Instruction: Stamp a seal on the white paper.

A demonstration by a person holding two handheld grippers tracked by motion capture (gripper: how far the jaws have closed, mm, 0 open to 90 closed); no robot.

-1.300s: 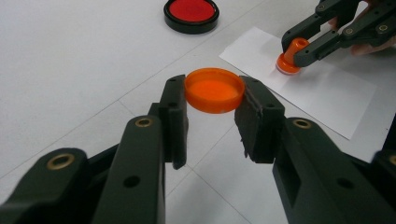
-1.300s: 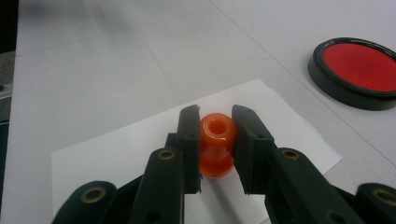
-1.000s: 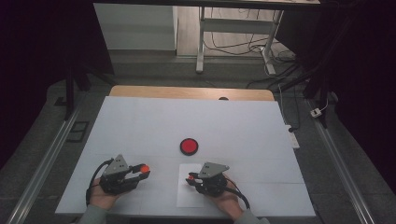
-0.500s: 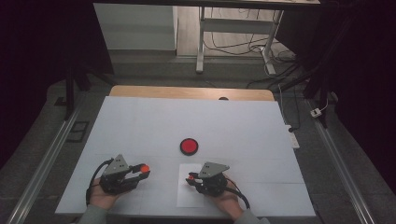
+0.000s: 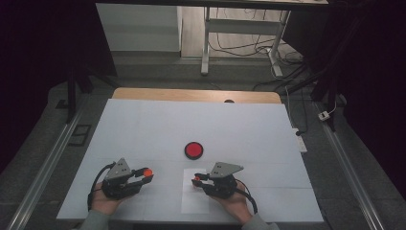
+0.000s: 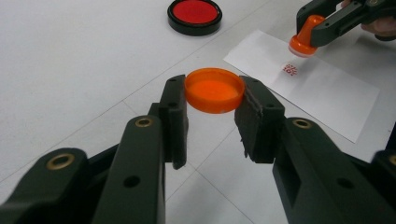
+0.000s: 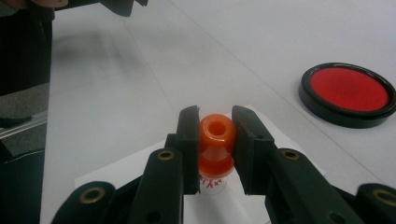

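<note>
My left gripper (image 6: 215,95) is shut on a round orange cap (image 6: 214,89), held a little above the table; from above, that cap (image 5: 148,172) shows at the left gripper (image 5: 145,175). My right gripper (image 7: 215,135) is shut on an orange stamp (image 7: 216,145), just over a red print on the white paper sheet (image 7: 144,168). The high view has the right gripper (image 5: 197,180) with the stamp (image 5: 196,179) over the sheet (image 5: 196,203). In the left gripper view the stamp (image 6: 304,37) hangs beside a red print (image 6: 290,70) on the sheet (image 6: 327,93).
A round red ink pad (image 5: 194,150) in a black case lies on the white table (image 5: 143,124) beyond both grippers; it also shows as the pad (image 6: 194,13) and the pad (image 7: 350,91). A wooden strip (image 5: 158,94) edges the far side.
</note>
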